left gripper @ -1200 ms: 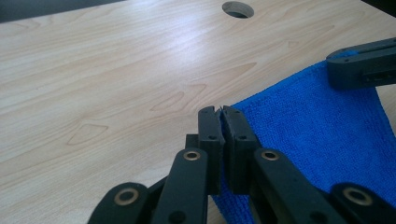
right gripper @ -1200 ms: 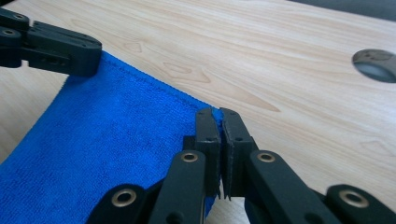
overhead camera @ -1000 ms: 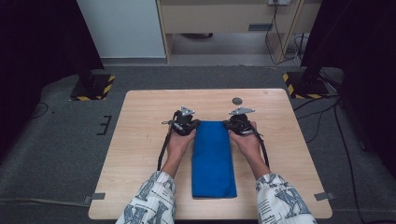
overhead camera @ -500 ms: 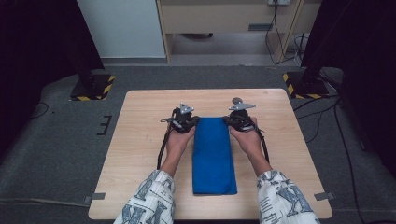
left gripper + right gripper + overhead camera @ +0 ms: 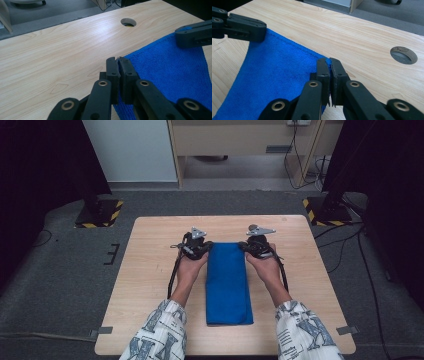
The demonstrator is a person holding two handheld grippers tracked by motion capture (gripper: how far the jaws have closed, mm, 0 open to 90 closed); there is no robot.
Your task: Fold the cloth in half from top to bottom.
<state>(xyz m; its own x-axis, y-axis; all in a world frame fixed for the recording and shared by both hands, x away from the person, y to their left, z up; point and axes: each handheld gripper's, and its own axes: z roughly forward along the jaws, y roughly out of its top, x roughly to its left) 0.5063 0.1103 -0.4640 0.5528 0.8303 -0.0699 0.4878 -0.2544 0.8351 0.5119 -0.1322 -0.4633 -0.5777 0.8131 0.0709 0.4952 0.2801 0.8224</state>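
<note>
A light wooden table (image 5: 150,270) with a round cable hole (image 5: 403,55) stands on grey carpet (image 5: 60,285).

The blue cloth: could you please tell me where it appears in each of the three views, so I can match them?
High view: the blue cloth lies lengthwise at the table's middle, between the two hands.
Left gripper view: it fills the lower right, beside the shut left gripper.
Right gripper view: it fills the lower left, beside the shut right gripper.
Shared landmark: the cloth's far edge; each gripper sits at one of its corners.
</note>
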